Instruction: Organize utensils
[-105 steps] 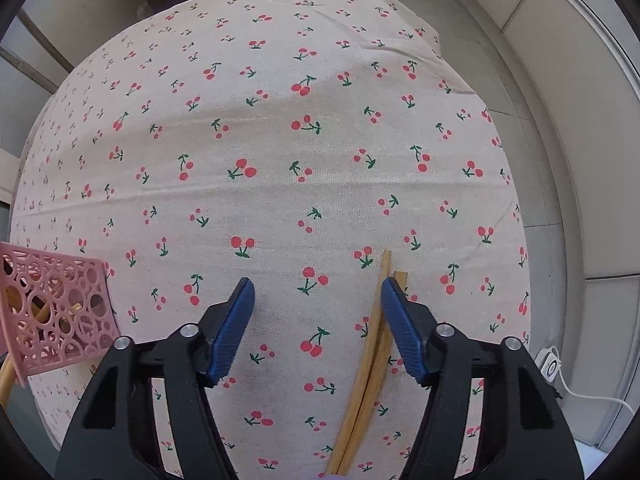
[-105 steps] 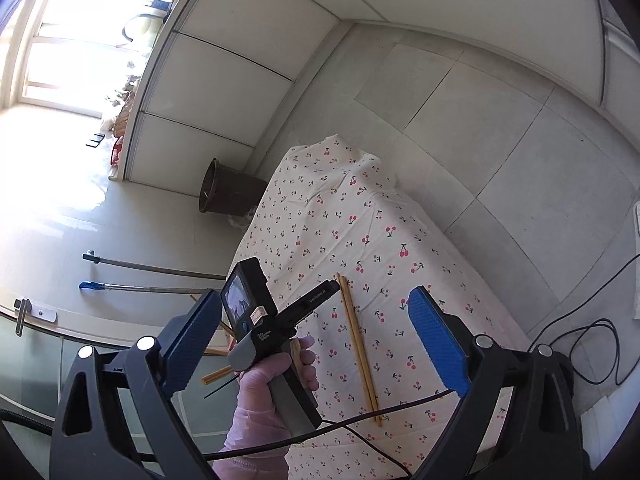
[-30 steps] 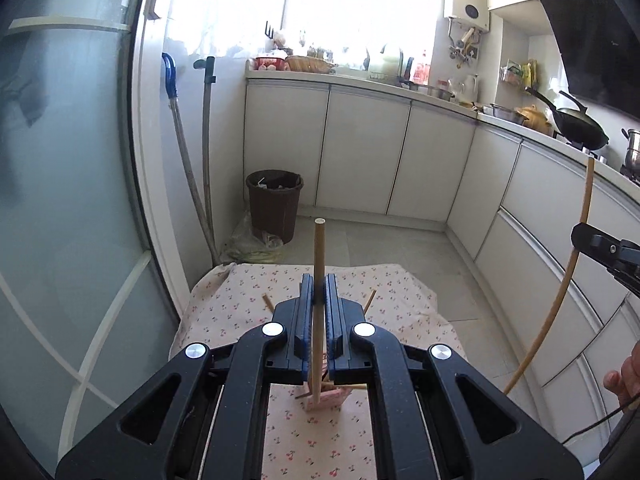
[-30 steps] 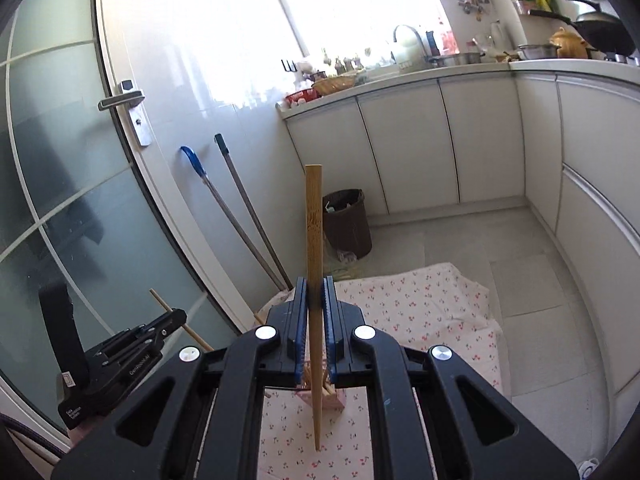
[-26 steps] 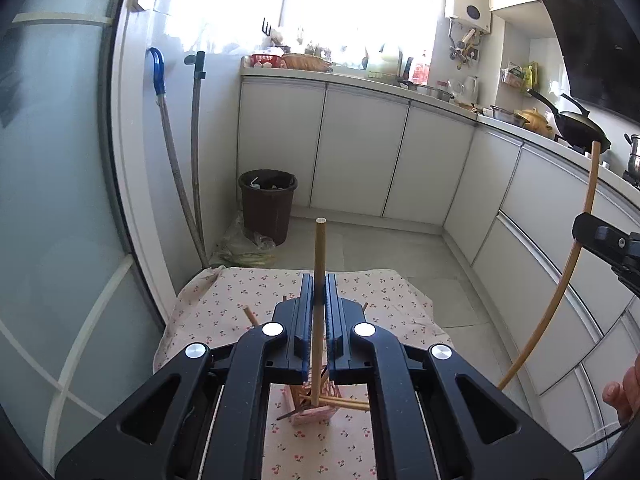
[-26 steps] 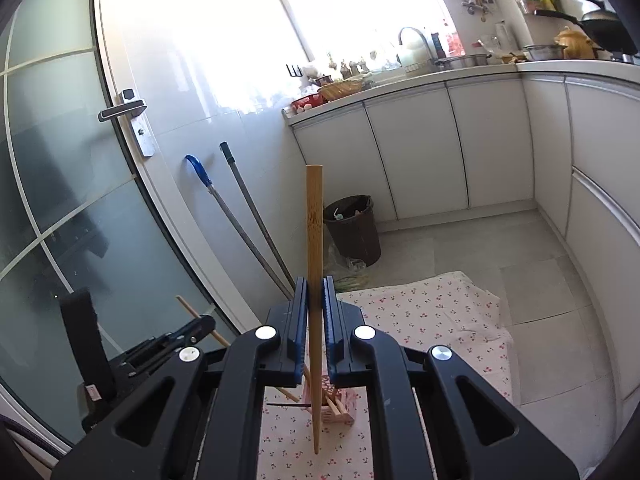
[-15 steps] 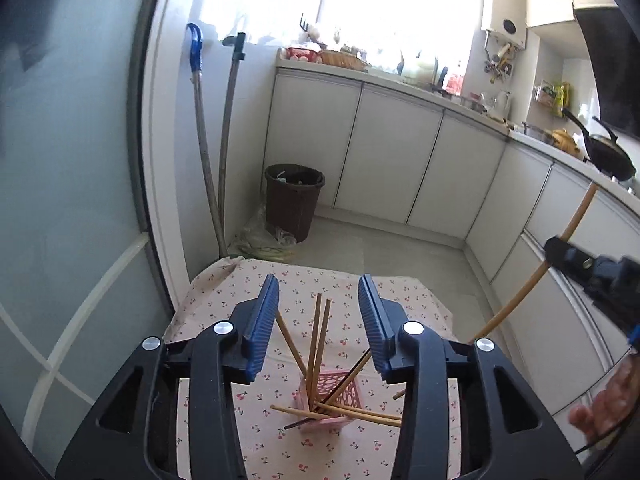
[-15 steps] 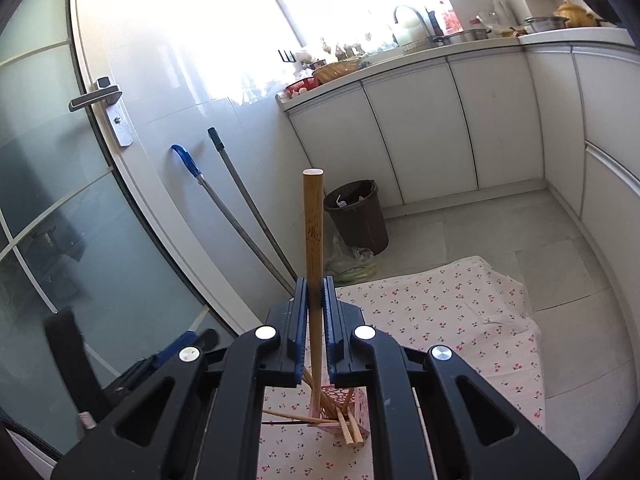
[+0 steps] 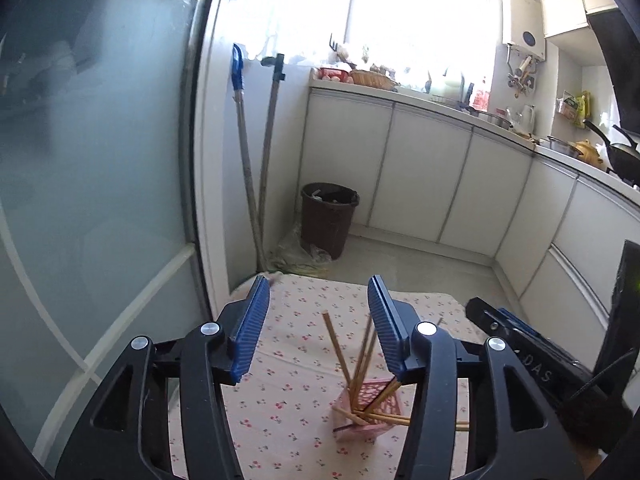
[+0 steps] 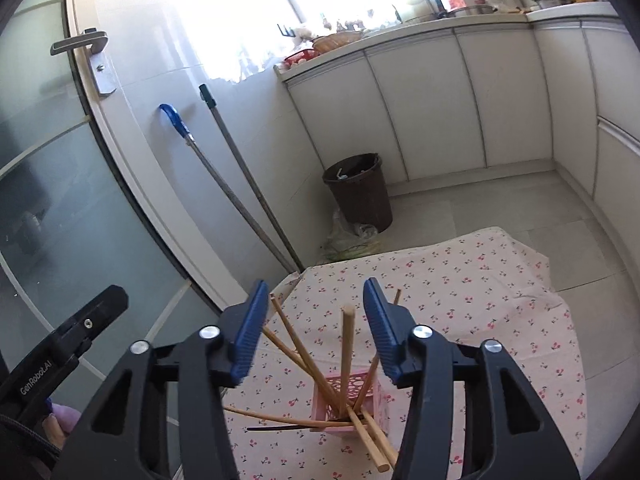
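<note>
Both grippers are over the little pink basket (image 10: 347, 400), which sits on the cherry-print cloth (image 10: 460, 292) covering a low table. The left gripper (image 9: 318, 320) has its blue pads spread apart and nothing is pinched between them; its jaws have just been opening. Same story with the right gripper (image 10: 312, 316): jaws just opened, pads wide, and a wooden chopstick (image 10: 346, 344) stands almost upright in the gap between them without either pad touching it, its lower end down in the basket.

The basket is a messy bundle of chopsticks (image 9: 362, 364) leaning every which way, a few poking out over the rim and lying nearly flat across the cloth. In the left view the basket sits low and a bit right of centre, partly hidden behind the right-hand finger.

Background stuff: a dark brown bin (image 9: 329, 218) on the floor against the white cabinets (image 9: 424, 168), 2 long handles (image 10: 228, 184) leaning in the corner by the frosted glass door (image 9: 92, 160). Each camera catches the other gripper's black body at its edge.
</note>
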Motion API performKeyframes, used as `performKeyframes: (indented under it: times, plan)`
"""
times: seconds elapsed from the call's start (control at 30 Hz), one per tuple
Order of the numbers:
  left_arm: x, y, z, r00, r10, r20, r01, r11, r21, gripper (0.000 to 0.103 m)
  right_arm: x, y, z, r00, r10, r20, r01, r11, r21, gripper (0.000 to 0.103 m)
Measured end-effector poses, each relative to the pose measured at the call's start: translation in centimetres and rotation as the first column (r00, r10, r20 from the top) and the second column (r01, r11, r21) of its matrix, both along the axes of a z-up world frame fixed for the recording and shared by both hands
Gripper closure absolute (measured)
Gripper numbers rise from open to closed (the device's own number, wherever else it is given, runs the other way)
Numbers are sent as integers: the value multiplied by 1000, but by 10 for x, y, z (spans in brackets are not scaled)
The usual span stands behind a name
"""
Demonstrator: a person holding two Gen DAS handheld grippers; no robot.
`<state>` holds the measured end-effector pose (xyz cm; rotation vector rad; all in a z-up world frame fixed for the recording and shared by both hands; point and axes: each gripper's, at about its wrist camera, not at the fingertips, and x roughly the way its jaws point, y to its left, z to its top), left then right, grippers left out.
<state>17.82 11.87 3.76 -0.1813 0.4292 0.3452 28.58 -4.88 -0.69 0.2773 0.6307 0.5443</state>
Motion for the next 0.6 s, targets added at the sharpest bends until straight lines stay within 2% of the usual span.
performKeyframes:
  times: [0.07, 0.1, 0.13, 0.17, 0.2, 0.23, 0.3, 0.37, 0.47, 0.6]
  plan:
    - [-6, -4, -1, 1000, 13, 14, -13, 999, 32, 46, -9, -3, 6, 1000, 0, 7, 0, 1000, -14, 52]
    - [-10, -8, -1, 1000, 20, 23, -21, 999, 47, 38, -17, -6, 11, 1000, -17, 27, 17, 999, -30, 51]
    - [-15, -11, -1, 999, 31, 37, -33, 998, 60, 26, -24, -8, 17, 998, -34, 47, 36, 998, -53, 51]
    - [-23, -15, -1, 997, 45, 57, -49, 996, 74, 15, -33, -12, 22, 996, -55, 72, 60, 995, -78, 48]
    - [-28, -18, 0, 996, 56, 73, -62, 995, 85, 11, -41, -17, 26, 992, -78, 98, 88, 992, -95, 38]
    - [-35, -23, 0, 994, 66, 91, -75, 992, 101, 7, -51, -24, 31, 986, -110, 126, 124, 986, -111, 33]
    - [-44, -33, 0, 992, 61, 106, -75, 989, 128, 7, -71, -38, 37, 967, -184, 174, 209, 969, -135, 16]
    - [-52, -44, -2, 992, 53, 112, -69, 987, 146, 7, -86, -50, 37, 947, -247, 206, 281, 947, -156, 7]
    - [-62, -58, -9, 991, 37, 130, -58, 985, 160, 7, -103, -62, 30, 933, -285, 221, 328, 924, -197, 7]
    - [-63, -74, -15, 997, -20, 70, 9, 989, 150, 7, -111, -71, 14, 931, -317, 182, 357, 894, -269, 7]
